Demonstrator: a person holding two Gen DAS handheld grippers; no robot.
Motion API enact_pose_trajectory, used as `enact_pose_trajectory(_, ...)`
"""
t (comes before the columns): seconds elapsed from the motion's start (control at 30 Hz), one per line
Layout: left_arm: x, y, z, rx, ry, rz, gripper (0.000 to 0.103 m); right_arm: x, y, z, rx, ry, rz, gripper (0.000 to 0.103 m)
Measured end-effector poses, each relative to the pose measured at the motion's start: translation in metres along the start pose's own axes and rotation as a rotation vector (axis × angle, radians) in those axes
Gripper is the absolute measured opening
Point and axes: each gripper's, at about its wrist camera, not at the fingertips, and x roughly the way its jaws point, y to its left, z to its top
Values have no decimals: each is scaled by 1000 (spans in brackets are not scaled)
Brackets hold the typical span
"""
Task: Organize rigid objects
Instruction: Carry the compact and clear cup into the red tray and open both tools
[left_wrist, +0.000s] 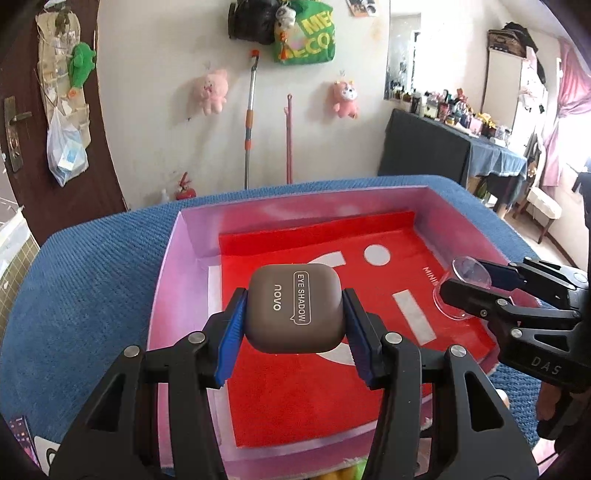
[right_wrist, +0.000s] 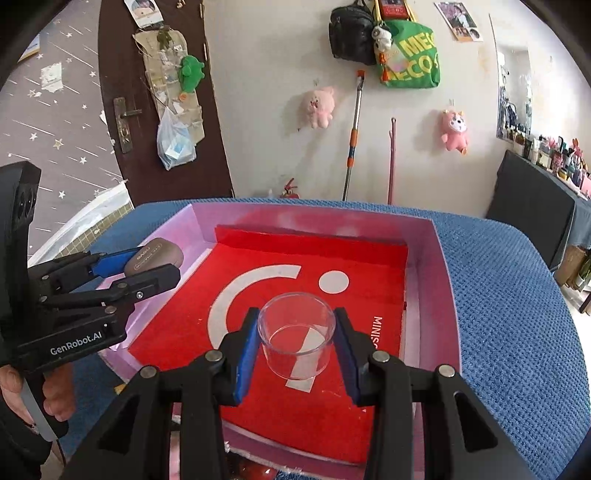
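Our left gripper fingers clamp the brown eyeshadow case above the pink box. Our right gripper fingers squeeze the clear glass cup over the box's red liner.

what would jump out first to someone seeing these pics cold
The bright red liner with white markings fills the floor of a pink box sitting on a blue textured cloth. Above it, the left tool grips a taupe eye shadow case marked "novo", and the right tool grips a clear glass cup by its sides. Behind, a pink octopus plush and a green tote bag hang on the wall.
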Motion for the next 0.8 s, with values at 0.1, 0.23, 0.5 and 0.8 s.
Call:
enact_pose_trajectory(0.1,13,4,-1,-7,42,-4,48,9,0,0,-6,18,-8,41)
enact_pose_trajectory(0.23,27,5,-3,-7,90,-1,48,19,-1,-1,-17,41,-14,41)
enact_pose_trajectory(0.5,41,6,-9,-13,146,2,48,36,-8,-3,-8,95,-24,41)
enact_pose_trajectory(0.8,54,9,-15,-23,199,-3,48,49,-13,-11,4,155,-22,41)
